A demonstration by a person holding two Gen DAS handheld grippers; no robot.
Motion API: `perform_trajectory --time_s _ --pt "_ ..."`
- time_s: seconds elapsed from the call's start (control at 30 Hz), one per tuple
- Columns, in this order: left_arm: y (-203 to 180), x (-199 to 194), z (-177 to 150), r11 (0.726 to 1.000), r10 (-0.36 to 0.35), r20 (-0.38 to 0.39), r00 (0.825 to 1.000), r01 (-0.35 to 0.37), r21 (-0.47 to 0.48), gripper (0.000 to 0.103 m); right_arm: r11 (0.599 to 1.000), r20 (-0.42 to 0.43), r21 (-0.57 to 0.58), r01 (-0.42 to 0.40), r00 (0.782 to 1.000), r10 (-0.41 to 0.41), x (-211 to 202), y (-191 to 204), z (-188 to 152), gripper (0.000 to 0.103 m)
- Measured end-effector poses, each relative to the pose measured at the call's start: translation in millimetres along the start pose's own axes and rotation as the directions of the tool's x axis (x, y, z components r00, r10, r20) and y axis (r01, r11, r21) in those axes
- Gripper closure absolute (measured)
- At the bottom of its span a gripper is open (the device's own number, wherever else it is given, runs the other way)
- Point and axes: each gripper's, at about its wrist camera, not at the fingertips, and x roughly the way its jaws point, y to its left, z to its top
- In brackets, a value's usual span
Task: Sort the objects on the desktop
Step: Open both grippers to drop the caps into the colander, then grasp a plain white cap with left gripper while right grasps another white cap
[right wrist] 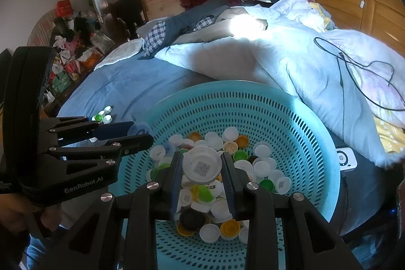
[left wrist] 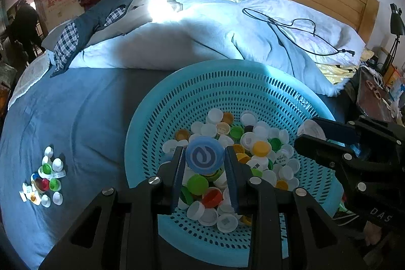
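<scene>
Blue bedsheet (left wrist: 83, 118) carries a teal perforated basket (left wrist: 227, 77) of bottle caps. Left gripper (left wrist: 204, 160) clamps a blue cap (left wrist: 204, 156) by its rim; right gripper (right wrist: 201, 166) clamps a white cap (right wrist: 201, 165) likewise, both above the heap. Light, rigid, probably slippery plastic: opposite rim edges suit.

Basket (left wrist: 227, 82) near rim cut off, perhaps hidden.
</scene>
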Motion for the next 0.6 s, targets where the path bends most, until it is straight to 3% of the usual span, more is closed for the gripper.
perform_trajectory --time_s 0.1,0.23,0.37,0.47,0.57,0.6 --pt "6.5 -4.5 -2.5 1.000 0.009 0.020 1.000 -0.009 -0.017 0.063 1.000 0.005 0.003 0.006 1.000 -0.006 -1.6 0.6 0.1 0.054" --pt "30.9 -12.3 -11.6 0.997 0.006 0.049 0.999 -0.003 -0.074 0.060 1.000 0.016 -0.009 -0.002 1.000 0.003 -5.1 9.1 -0.8 0.051" --pt "89.3 -24.3 -43.1 0.982 0.026 0.086 0.996 -0.009 -0.190 0.060 0.999 0.030 -0.036 -0.037 0.999 0.038 -7.1 28.7 -3.6 0.050" --pt "153.8 -30.6 -84.6 0.953 0.120 0.072 0.990 -0.095 -0.288 0.060 0.995 0.027 -0.074 -0.066 0.997 0.068 -4.0 52.3 -8.7 0.048" --pt "231.5 -33.3 -134.3 0.894 0.199 0.011 0.980 -0.177 -0.413 0.060 0.987 0.004 -0.118 -0.107 0.994 0.109 5.5 81.0 -16.2 0.046" --pt "261.9 -34.5 -153.3 0.862 0.227 -0.012 0.974 -0.207 -0.462 0.060 0.984 -0.004 -0.131 -0.120 0.993 0.120 8.8 89.4 -18.7 0.046"
